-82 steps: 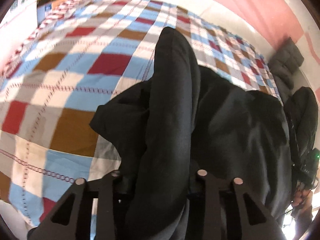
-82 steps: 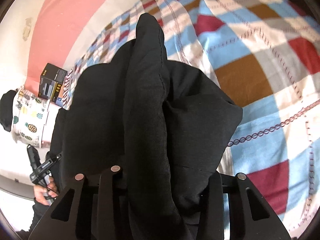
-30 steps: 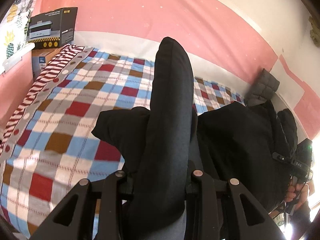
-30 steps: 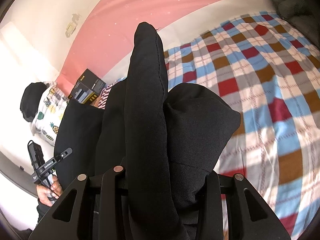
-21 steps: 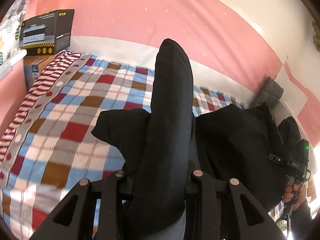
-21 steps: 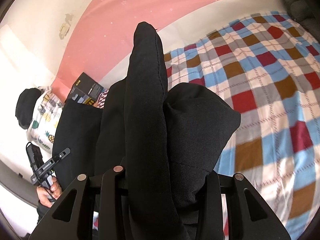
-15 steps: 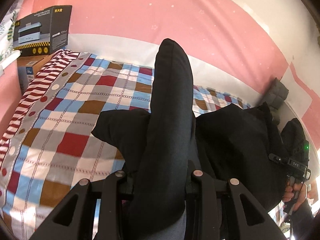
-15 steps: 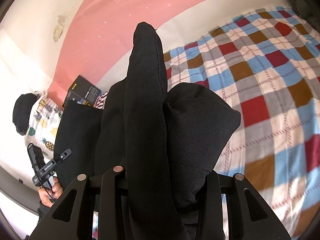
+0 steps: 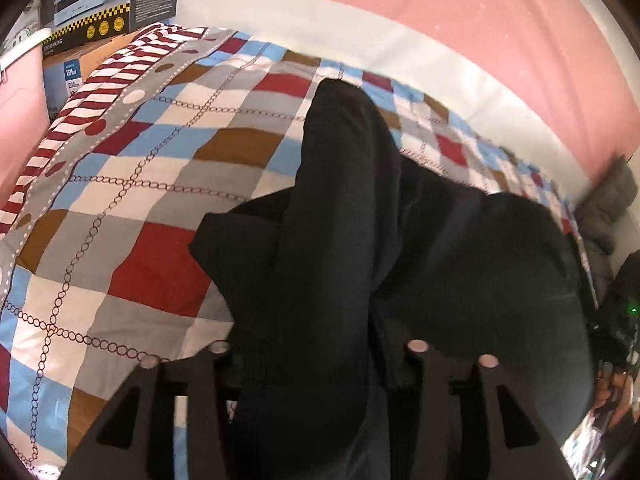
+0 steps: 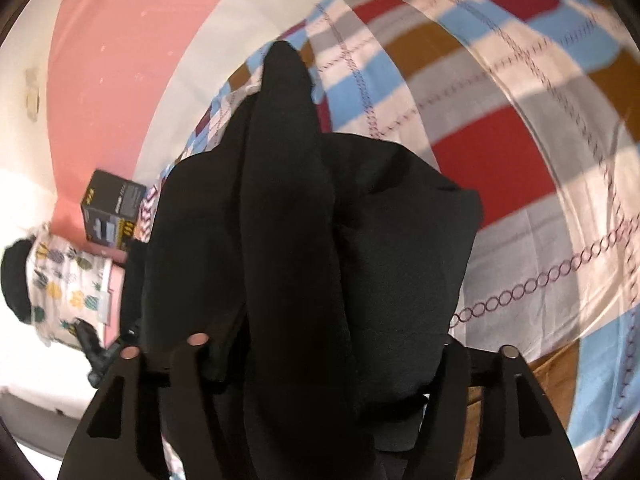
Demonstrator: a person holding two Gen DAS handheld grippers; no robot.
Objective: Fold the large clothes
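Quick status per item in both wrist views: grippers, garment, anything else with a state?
Left gripper: jaws just opened, wide apart, black cloth between them.
Right gripper: jaws just opened, wide apart, black cloth between them.
Black padded garment: bunched, draped over both grippers, above the bed.
Checked bedsheet: spread flat.
Black cardboard box: closed, beside the bed.

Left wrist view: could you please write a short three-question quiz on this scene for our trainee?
1. Which colour is the garment over the checked bedspread? A white, B black, C green.
2. True or false: the printed box stands on the garment.
3. What lies between the fingers of the left gripper?
Key: 1 B. 2 False; it stands beyond the bedspread, by the pink wall. 3 A fold of the garment; the fingers have just been opening, with the fold between them.
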